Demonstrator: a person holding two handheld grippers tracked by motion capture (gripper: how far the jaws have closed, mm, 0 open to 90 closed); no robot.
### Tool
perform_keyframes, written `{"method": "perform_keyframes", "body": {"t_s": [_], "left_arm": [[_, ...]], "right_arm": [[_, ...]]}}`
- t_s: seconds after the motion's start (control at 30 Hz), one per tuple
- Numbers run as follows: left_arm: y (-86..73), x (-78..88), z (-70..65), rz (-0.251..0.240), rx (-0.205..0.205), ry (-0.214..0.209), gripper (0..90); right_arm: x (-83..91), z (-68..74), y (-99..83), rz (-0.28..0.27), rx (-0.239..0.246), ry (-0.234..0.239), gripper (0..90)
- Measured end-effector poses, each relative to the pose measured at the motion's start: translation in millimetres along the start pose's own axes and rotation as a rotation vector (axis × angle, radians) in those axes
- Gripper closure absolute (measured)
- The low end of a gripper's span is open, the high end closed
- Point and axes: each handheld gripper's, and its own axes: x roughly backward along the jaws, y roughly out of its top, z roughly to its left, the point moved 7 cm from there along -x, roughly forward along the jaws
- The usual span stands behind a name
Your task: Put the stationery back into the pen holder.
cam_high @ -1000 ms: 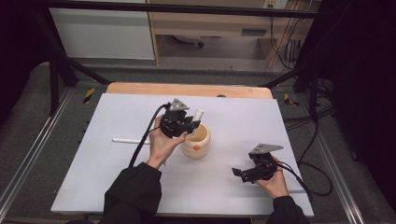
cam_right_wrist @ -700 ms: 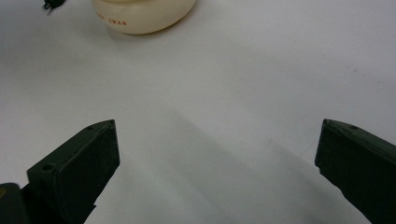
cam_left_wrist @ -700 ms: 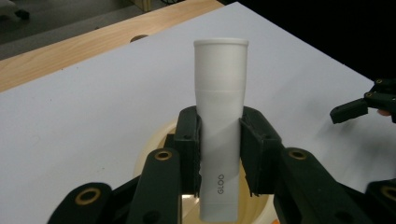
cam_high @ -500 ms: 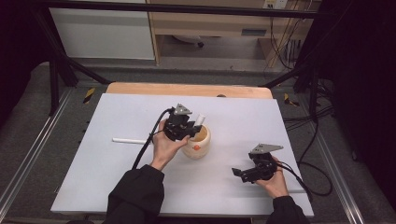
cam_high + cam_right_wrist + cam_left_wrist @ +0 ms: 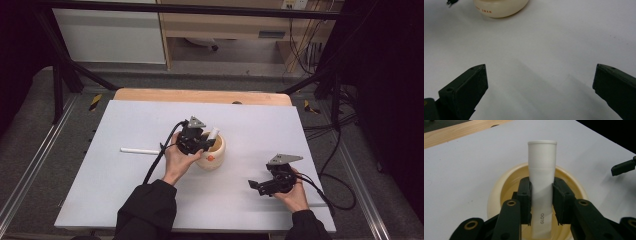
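Tabletop [image 5: 125, 200] is carrying a cream bowl [image 5: 216, 152] near its middle. Left gripper [image 5: 541, 202] is pinching a white tube [image 5: 542, 182] upright over that bowl, its lower end possibly touching inside. Right gripper [image 5: 260, 186] is resting well apart, jaws spread wide. White stick [image 5: 139, 150] is lying left of the bowl.

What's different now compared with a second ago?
The left tongs, gripping the white tube, have sunk, bringing the tube's lower end down into the cream bowl. The right tongs stayed open and still over the table; the white stick hasn't moved.
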Motion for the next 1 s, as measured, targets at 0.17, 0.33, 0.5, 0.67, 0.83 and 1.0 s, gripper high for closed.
{"method": "perform_keyframes", "body": {"t_s": [0.17, 0.33, 0.5, 0.67, 0.83, 1.0], "left_arm": [[-1.7, -3.1, -1.2, 0.009, -0.012, 0.006, 69.4], [-3.9, -5.0, -0.5, 0.026, -0.02, 0.013, 69.3], [-5.4, -5.4, 0.0, 0.043, -0.032, 0.016, 67.1], [1.3, 4.9, -0.5, 0.007, -0.033, 0.025, 56.8], [5.1, 22.4, 2.4, -0.009, -0.041, 0.026, 48.3], [1.6, 40.0, 5.8, 0.022, -0.066, 0.027, 37.0]], "right_arm": [[0.0, 0.1, 0.0, 0.0, 0.0, 0.0, 0.6], [0.3, 0.0, 0.0, 0.0, 0.002, 0.001, 0.5], [0.0, 0.1, -0.1, 0.0, 0.0, 0.0, 0.6], [0.0, 0.4, -0.1, 0.0, -0.001, 0.001, 0.5], [0.1, 0.2, 0.0, -0.001, -0.001, -0.001, 0.6], [0.2, 0.1, 0.2, -0.003, 0.0, -0.001, 0.6]]}}
